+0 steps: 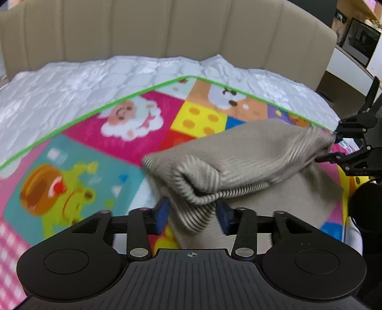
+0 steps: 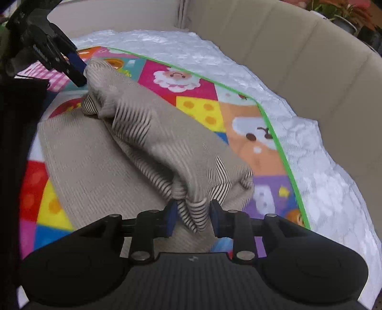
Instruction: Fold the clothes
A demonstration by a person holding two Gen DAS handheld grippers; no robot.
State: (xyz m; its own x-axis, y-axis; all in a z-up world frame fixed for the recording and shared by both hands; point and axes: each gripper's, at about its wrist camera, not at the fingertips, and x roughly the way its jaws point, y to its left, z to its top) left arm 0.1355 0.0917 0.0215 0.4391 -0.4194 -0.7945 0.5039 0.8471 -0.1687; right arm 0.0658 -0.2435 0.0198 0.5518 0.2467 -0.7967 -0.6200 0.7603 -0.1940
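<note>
A beige ribbed garment with dark striped lining (image 1: 250,152) (image 2: 148,133) lies partly on the colourful play mat (image 1: 95,147) (image 2: 195,83). Its upper edge is lifted and stretched between both grippers. My left gripper (image 1: 193,214) is shut on one bunched corner, with blue pads either side of the cloth. My right gripper (image 2: 193,215) is shut on the other corner. In the left wrist view the right gripper (image 1: 334,145) shows at the right edge, clamped on the fabric. In the right wrist view the left gripper (image 2: 78,69) shows at the upper left. The lower layer lies flat.
The mat with a green border (image 1: 119,100) covers a white quilted bed cover (image 1: 71,81) (image 2: 310,143). A beige padded headboard (image 1: 167,28) (image 2: 298,59) curves behind. A dark monitor (image 1: 360,43) stands at the far right, and potted plants (image 2: 343,12) at the top right.
</note>
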